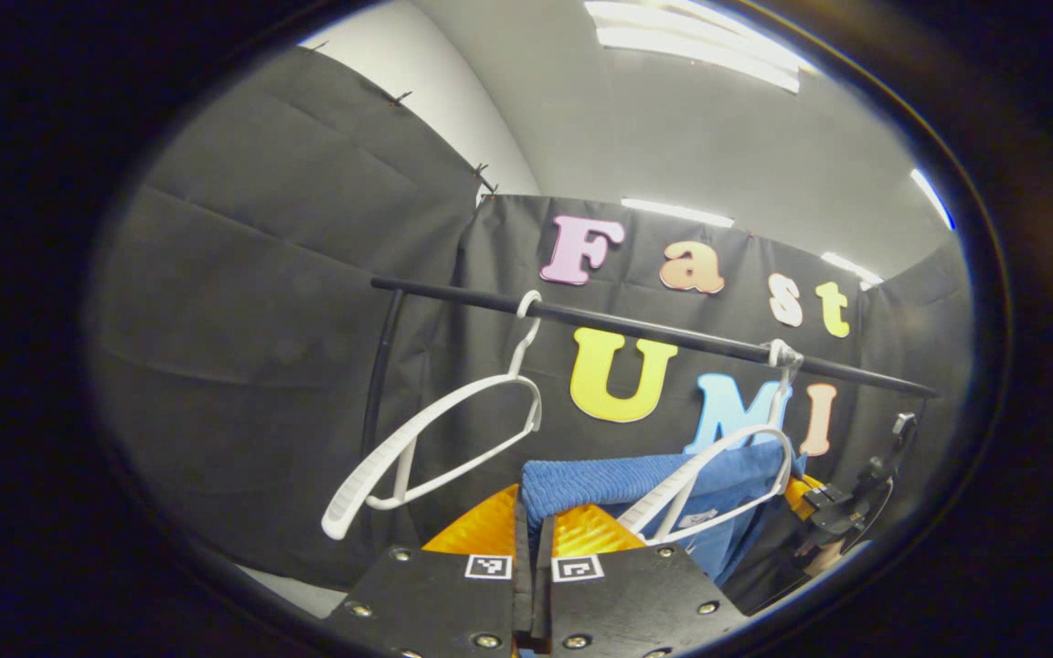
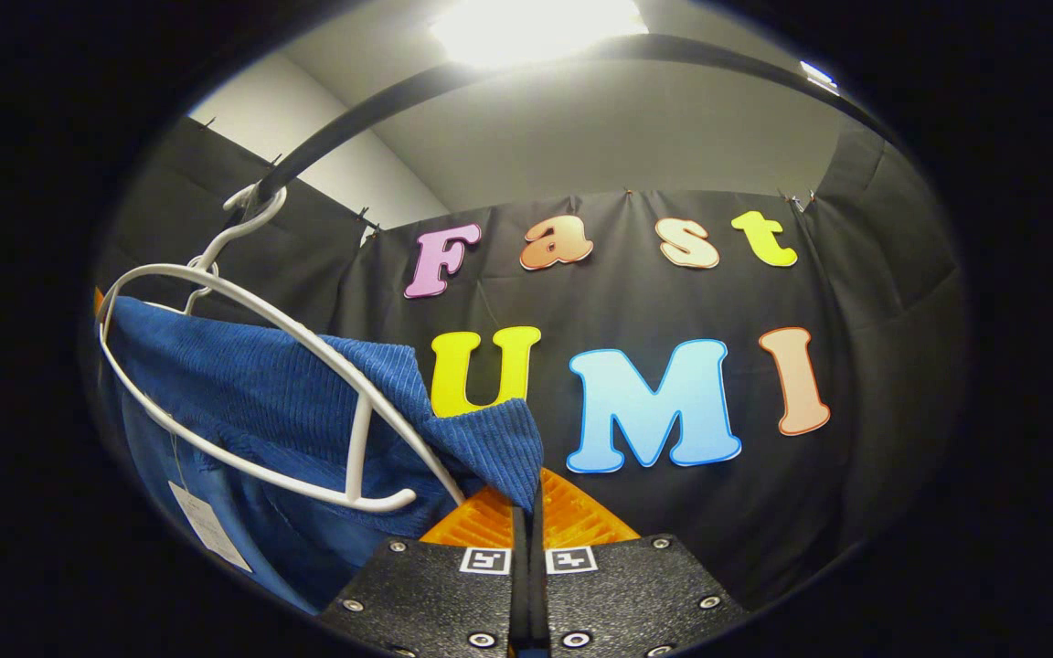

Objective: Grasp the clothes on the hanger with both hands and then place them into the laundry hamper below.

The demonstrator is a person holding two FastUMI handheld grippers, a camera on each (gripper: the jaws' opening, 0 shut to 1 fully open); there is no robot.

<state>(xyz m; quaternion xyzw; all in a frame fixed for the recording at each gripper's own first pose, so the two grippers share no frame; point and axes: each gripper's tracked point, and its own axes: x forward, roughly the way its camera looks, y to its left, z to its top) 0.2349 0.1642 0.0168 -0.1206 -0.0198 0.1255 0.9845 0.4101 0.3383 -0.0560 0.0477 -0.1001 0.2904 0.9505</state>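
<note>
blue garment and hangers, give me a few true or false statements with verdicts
1. The left gripper is shut on the blue garment. True.
2. The right gripper is open, clear of the cloth. False: its orange fingers pinch a corner of the garment.
3. Two white hangers hang on the black rail. True.
4. The left hanger carries the garment. False: it is bare; the garment is at the right hanger.

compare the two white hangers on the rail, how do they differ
The left hanger is bare; the right hanger has the blue garment beside it, partly pulled away. The left hanger hangs near the rail's bent end; the right hanger hangs farther along, close to the right gripper. Both are white plastic, hooked on the black rail and tilted.
</note>
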